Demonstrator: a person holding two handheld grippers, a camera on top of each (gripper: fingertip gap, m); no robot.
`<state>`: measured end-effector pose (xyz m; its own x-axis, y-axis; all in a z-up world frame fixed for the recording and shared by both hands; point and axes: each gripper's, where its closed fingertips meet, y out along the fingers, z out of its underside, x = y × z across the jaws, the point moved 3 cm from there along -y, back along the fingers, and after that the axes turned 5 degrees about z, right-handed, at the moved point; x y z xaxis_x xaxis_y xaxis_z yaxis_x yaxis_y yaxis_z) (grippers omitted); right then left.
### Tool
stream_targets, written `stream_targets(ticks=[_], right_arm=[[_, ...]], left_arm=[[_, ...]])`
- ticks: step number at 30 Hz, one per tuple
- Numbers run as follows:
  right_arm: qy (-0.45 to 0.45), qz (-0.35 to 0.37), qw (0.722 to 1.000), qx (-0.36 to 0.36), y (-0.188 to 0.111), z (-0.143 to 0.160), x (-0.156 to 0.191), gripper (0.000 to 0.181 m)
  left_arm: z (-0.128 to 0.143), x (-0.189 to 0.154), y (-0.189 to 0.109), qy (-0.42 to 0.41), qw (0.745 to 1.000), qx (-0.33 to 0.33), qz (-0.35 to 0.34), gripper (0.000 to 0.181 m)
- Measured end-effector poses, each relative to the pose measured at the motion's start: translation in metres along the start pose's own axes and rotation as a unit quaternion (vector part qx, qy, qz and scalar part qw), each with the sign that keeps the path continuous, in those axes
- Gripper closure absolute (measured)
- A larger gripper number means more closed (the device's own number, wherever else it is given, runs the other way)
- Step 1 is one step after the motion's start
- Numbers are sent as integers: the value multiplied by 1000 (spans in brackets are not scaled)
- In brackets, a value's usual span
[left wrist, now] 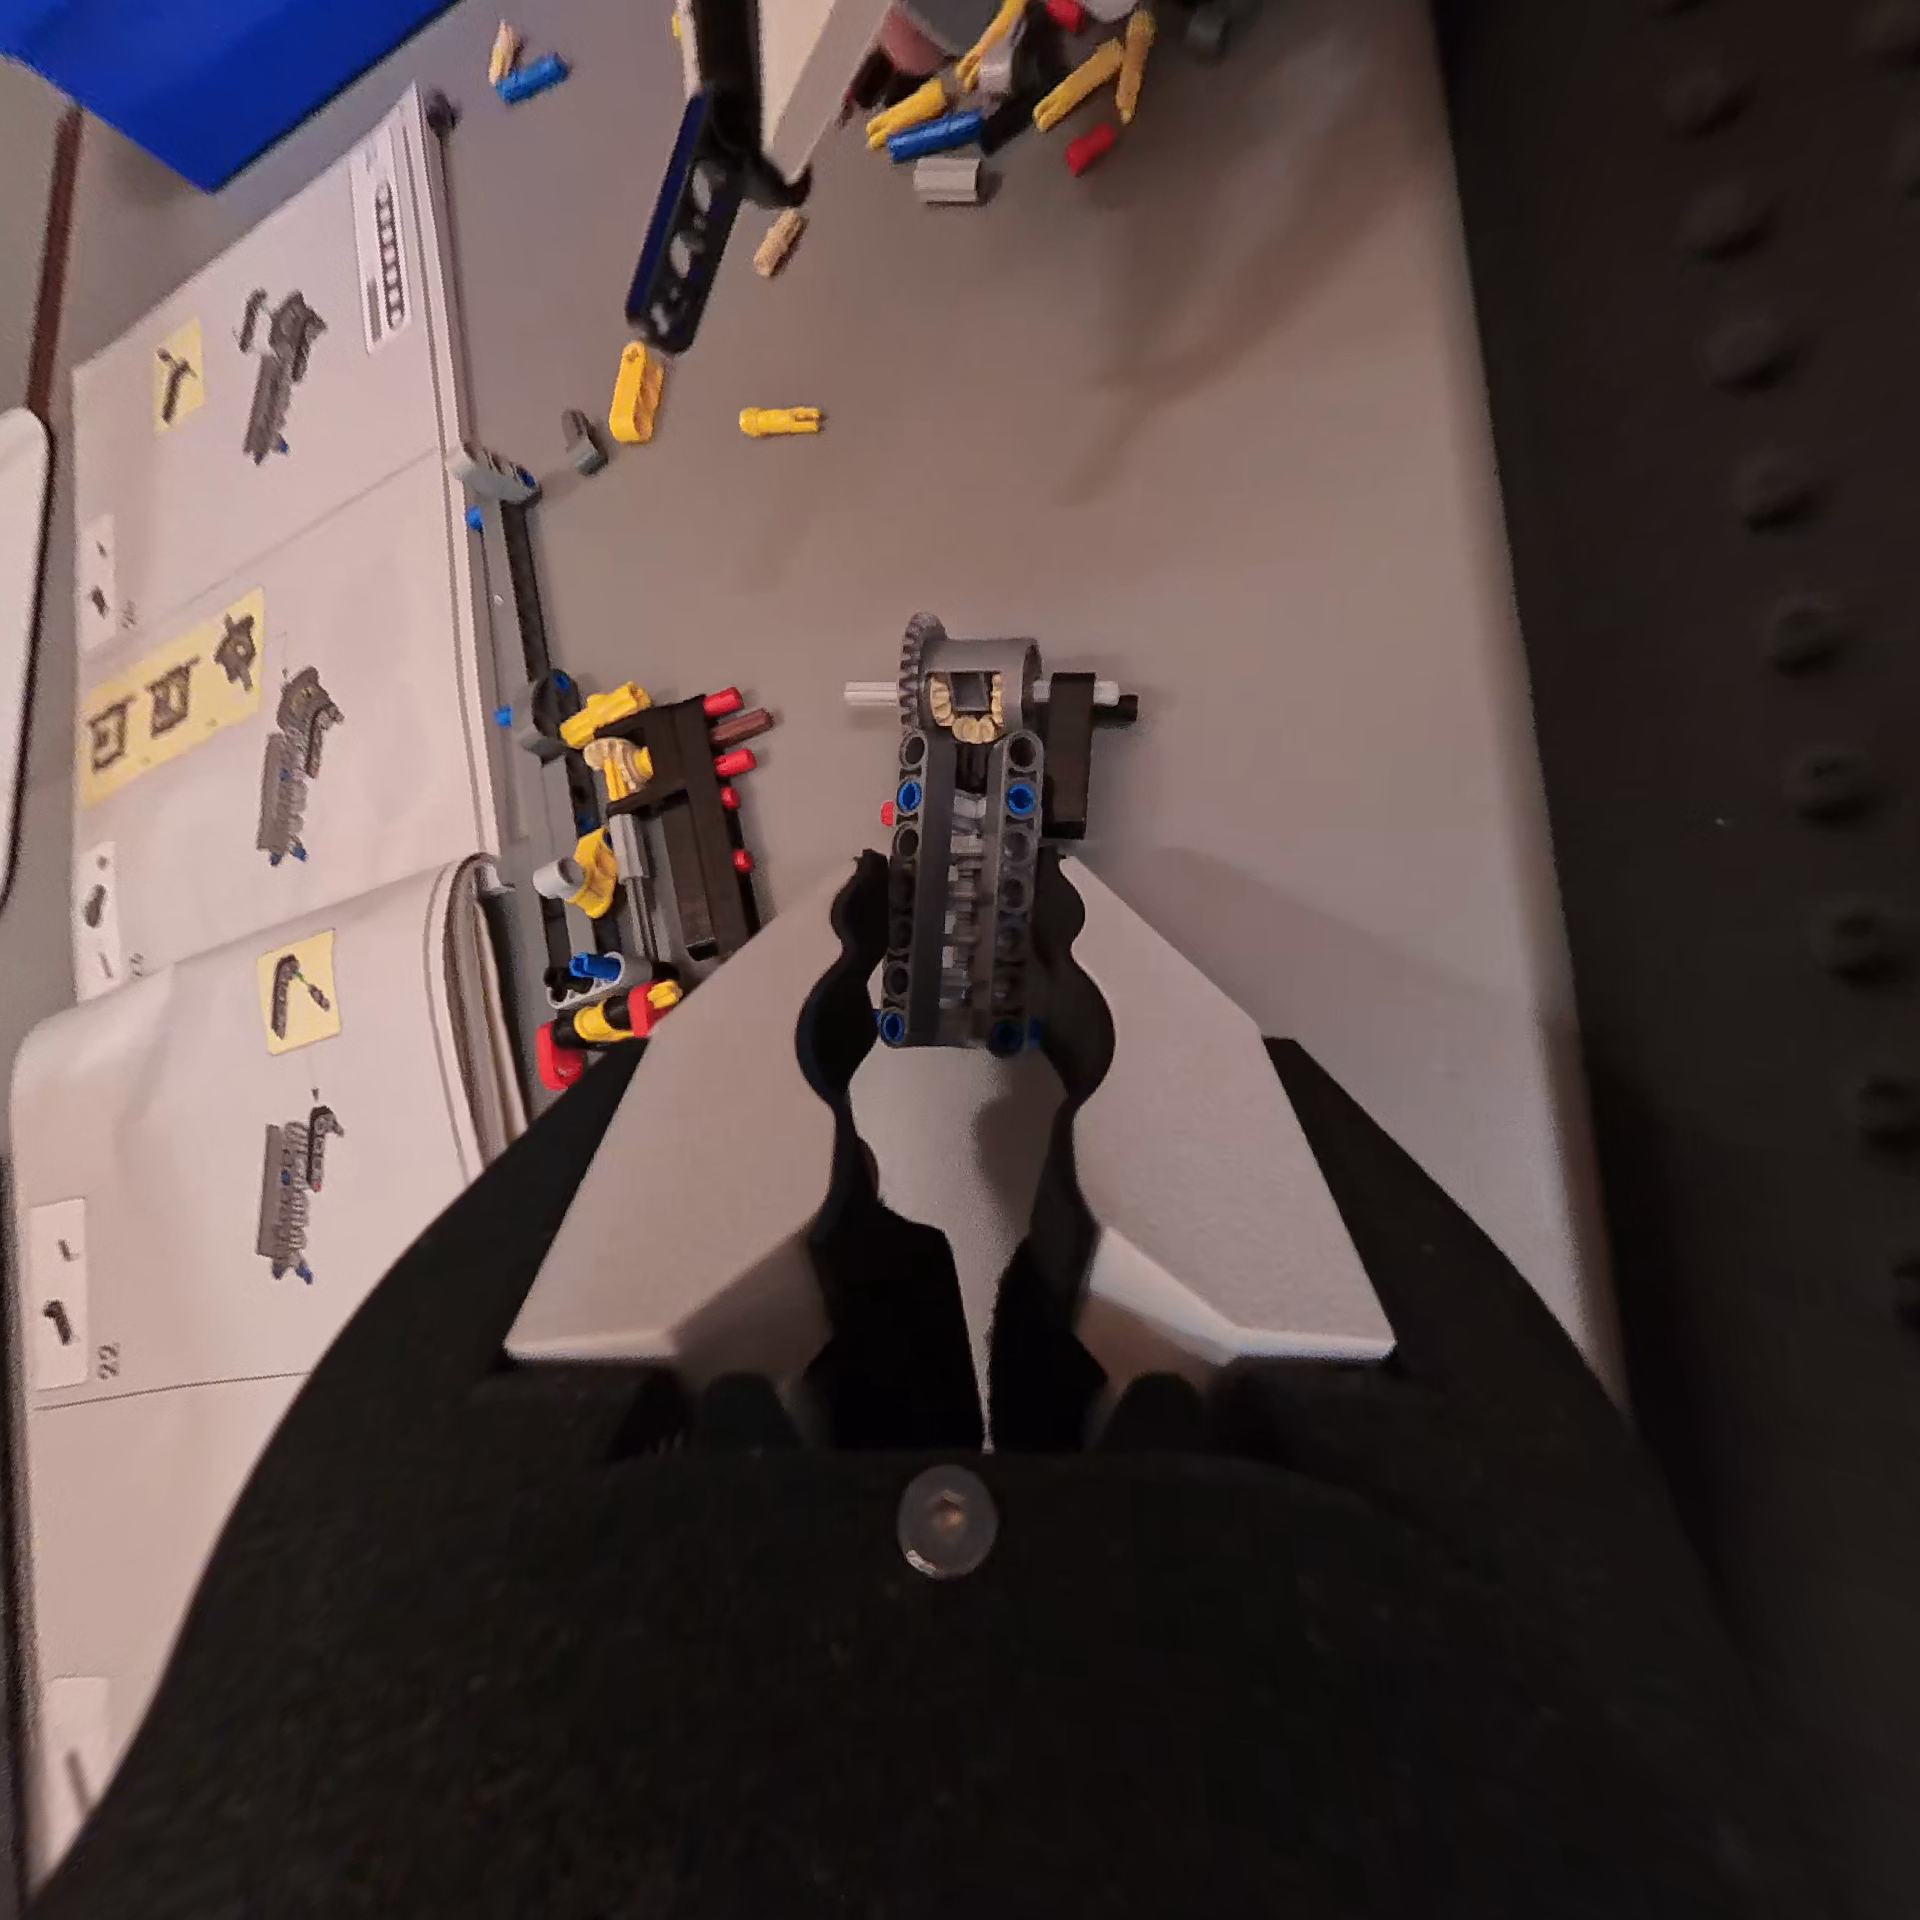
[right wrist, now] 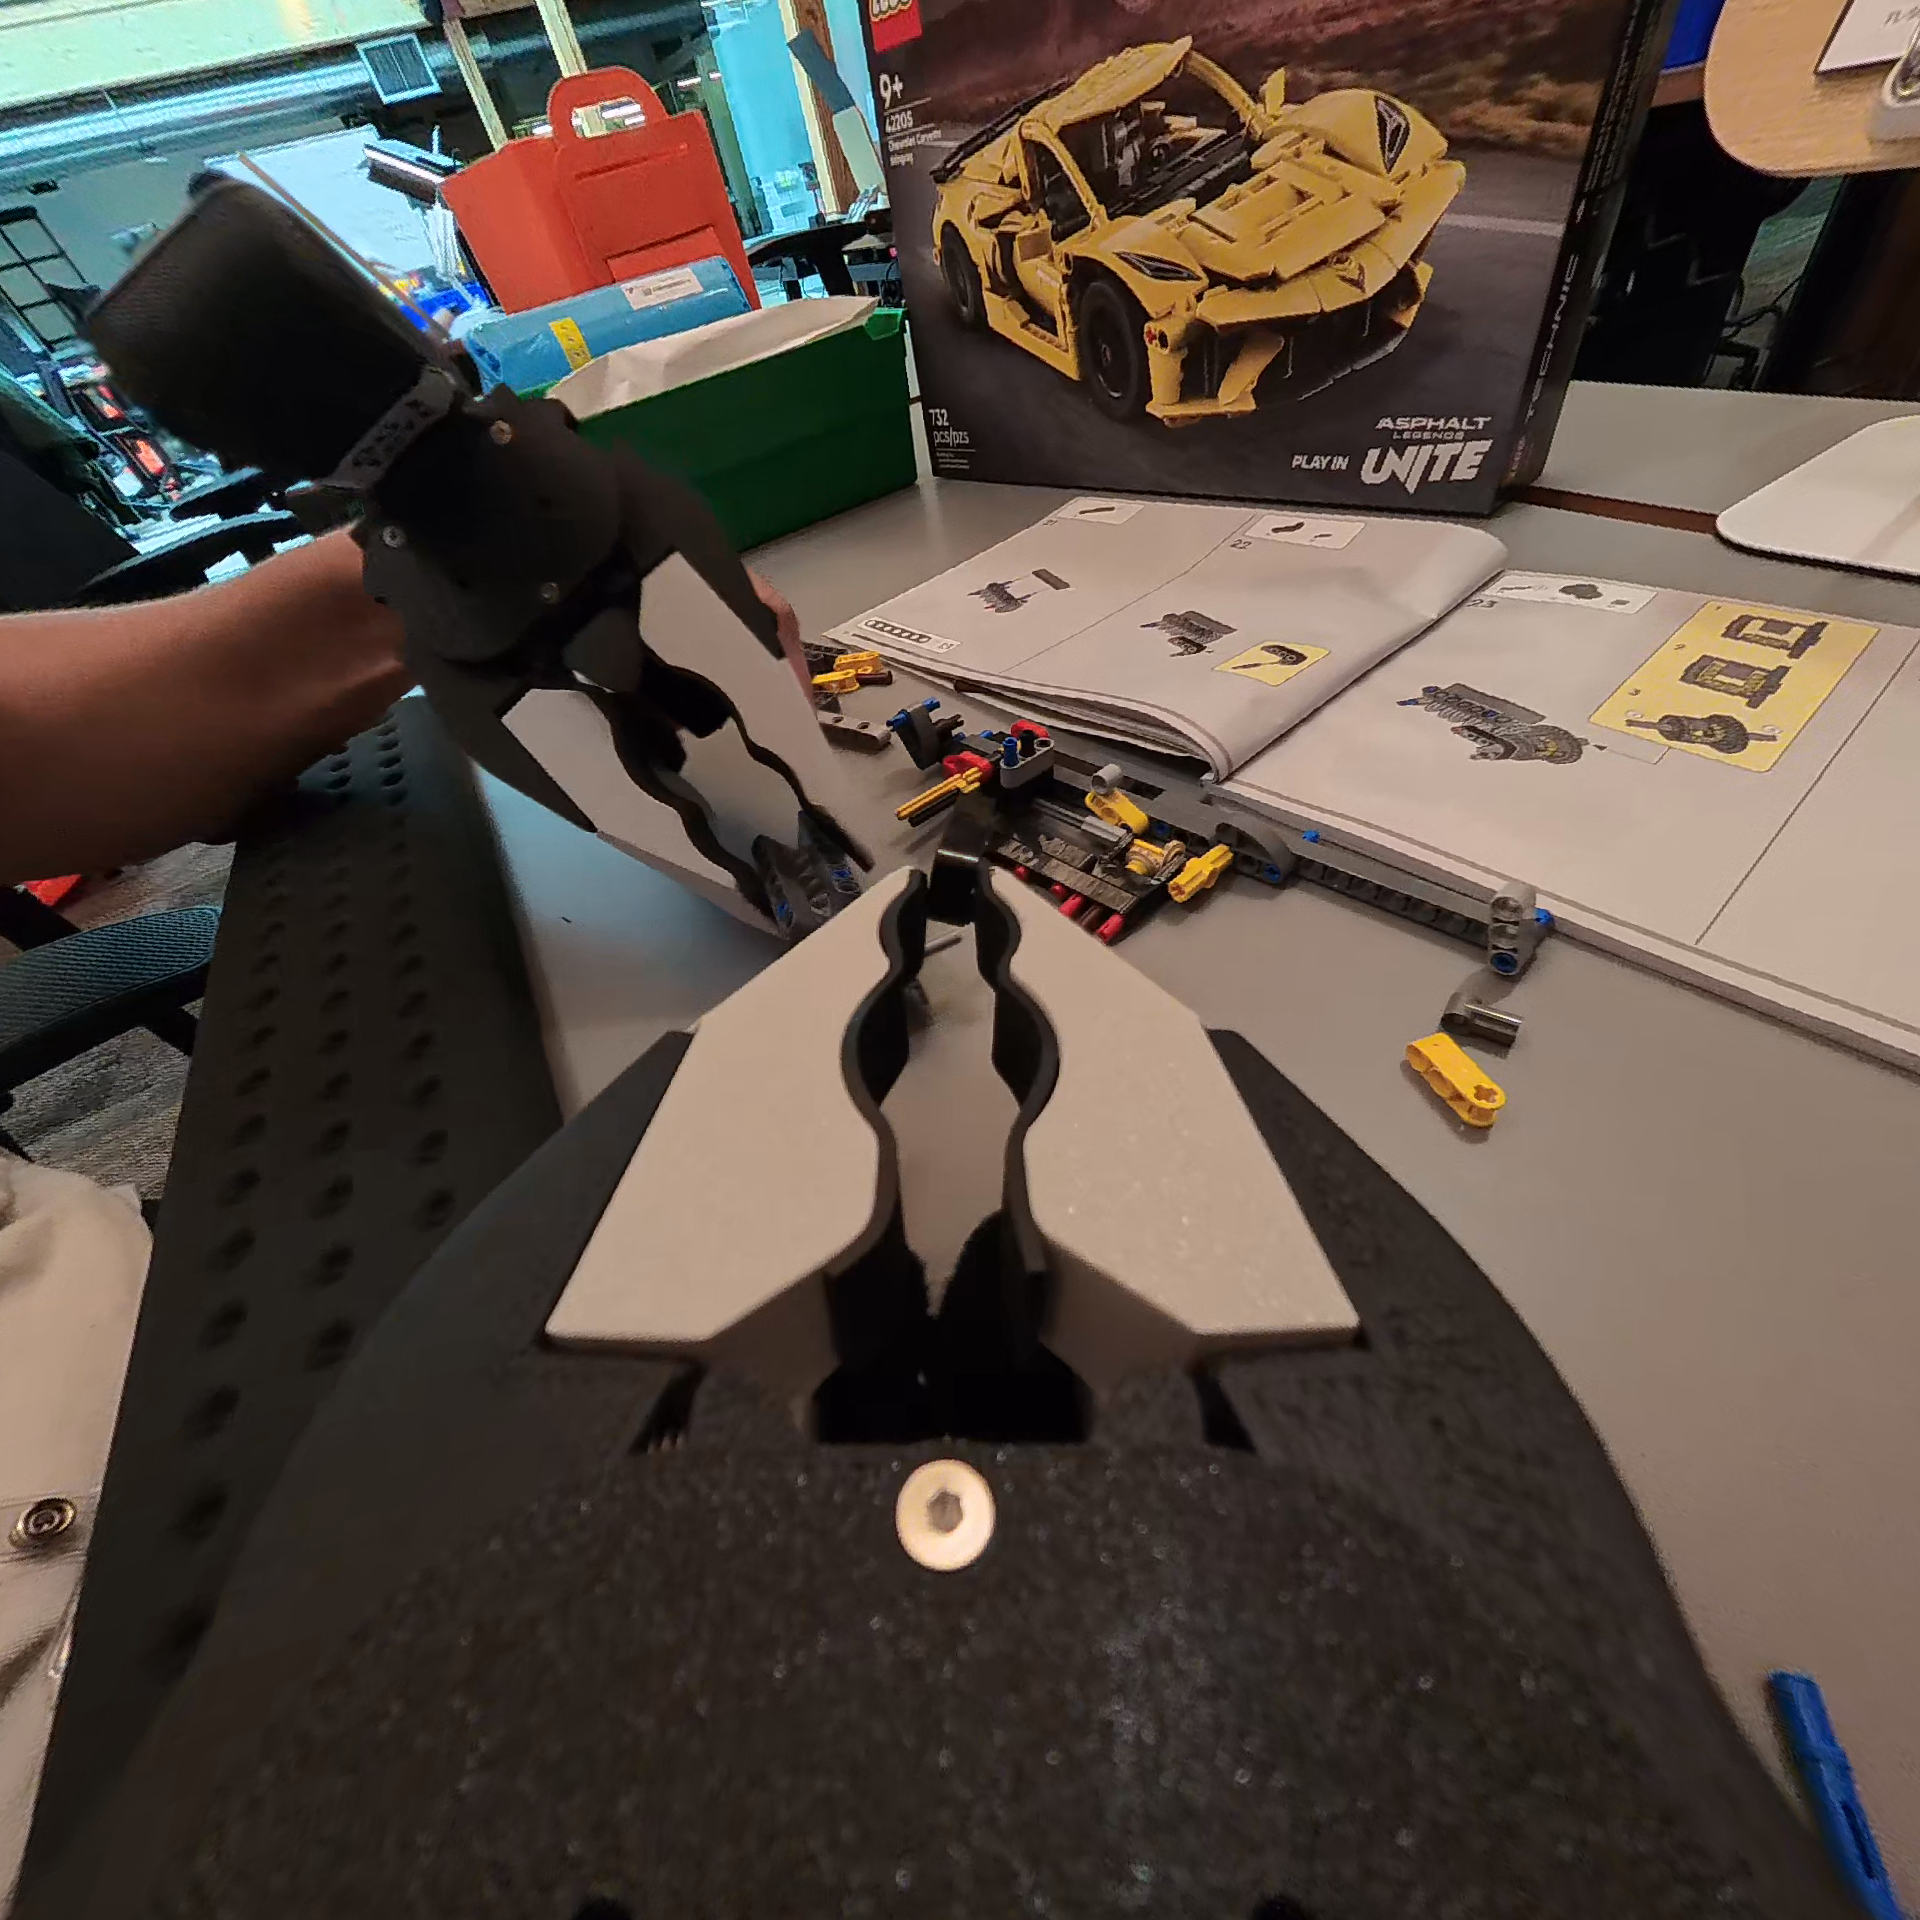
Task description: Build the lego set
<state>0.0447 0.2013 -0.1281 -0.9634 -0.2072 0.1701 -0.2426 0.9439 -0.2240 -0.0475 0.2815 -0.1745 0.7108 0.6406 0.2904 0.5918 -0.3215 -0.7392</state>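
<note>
- Left wrist view: the left tongs are clenched on a grey beam assembly, pads on its two long sides; its gear end points away, above the counter.
- Just left of that lies a black sub-build with red and yellow pins, its edge against the open manual.
- Farther off, loose yellow pieces lie scattered, and a pile of yellow, blue and red parts sits at the far edge.
- Right wrist view: the right tongs are nearly closed on a small black piece, right by the end of the assembly; whether they truly pinch it I cannot tell.
- Beside them the left tongs come in tilted from the left, held by a hand.
- Behind, the set box stands upright, a green bin to its left.
</note>
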Motion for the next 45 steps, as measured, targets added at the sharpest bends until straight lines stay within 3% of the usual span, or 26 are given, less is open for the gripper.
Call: stream_targets(ticks=[5,12,17,22,29,34,38,45], right_arm=[[-14,-11,1000,5,2,1,6,173],[-37,-2,999,-4,2,-1,6,173],[-159,22,987,-26,2,-8,10,173],[-286,-32,957,38,5,-7,10,173],[-293,-114,948,50,15,-9,9,173],[-217,-163,962,36,20,-3,12,173],[-202,-177,963,29,23,1,17,173],[-252,-186,948,50,28,2,26,173]], left_arm=[[-8,0,-14,37,998,-34,-50,155],[-26,9,-35,66,981,-130,-130,155],[-30,2,-31,111,969,-148,-166,155],[-27,-8,-24,134,967,-153,-150,155],[-25,-13,-23,134,969,-155,-135,156],[-23,-16,-22,125,974,-145,-118,156],[-24,-17,-23,121,975,-150,-114,156],[-24,-17,-27,113,976,-152,-111,156]])
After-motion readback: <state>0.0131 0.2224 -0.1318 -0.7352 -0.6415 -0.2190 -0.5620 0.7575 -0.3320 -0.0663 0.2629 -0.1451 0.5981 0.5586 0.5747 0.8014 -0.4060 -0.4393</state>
